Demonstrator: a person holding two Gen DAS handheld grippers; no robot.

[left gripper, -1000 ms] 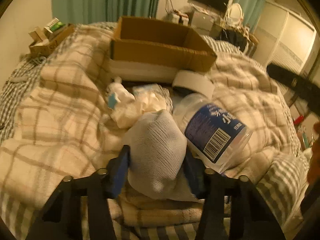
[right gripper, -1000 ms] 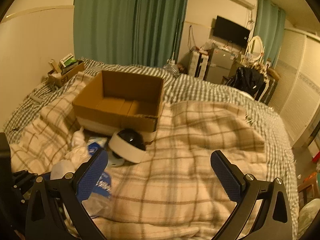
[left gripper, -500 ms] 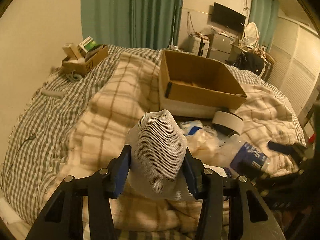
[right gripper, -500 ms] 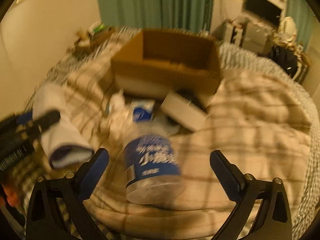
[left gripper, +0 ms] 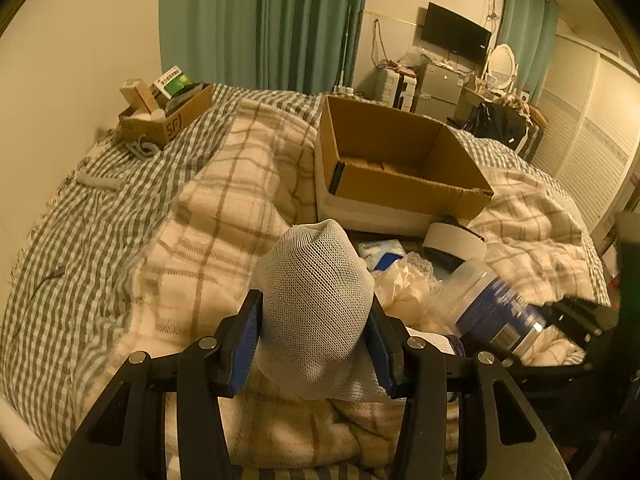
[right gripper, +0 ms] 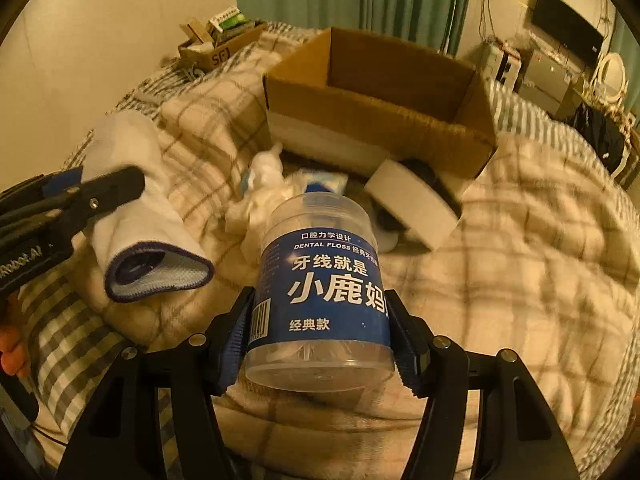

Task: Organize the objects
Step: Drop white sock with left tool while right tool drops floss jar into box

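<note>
My left gripper is shut on a white mesh sock and holds it above the plaid blanket; the sock also shows in the right wrist view. My right gripper is shut on a clear dental floss jar with a blue label; the jar also shows in the left wrist view. An open cardboard box stands on the bed beyond both; it also shows in the right wrist view.
A white tape roll, a tissue packet and crumpled white wrappers lie in front of the box. A small carton of items sits at the bed's far left. Furniture and a TV stand behind.
My right gripper swung left, closed on the floss jar and lifted it. My left gripper raised the sock off the pile and turned toward the box.
</note>
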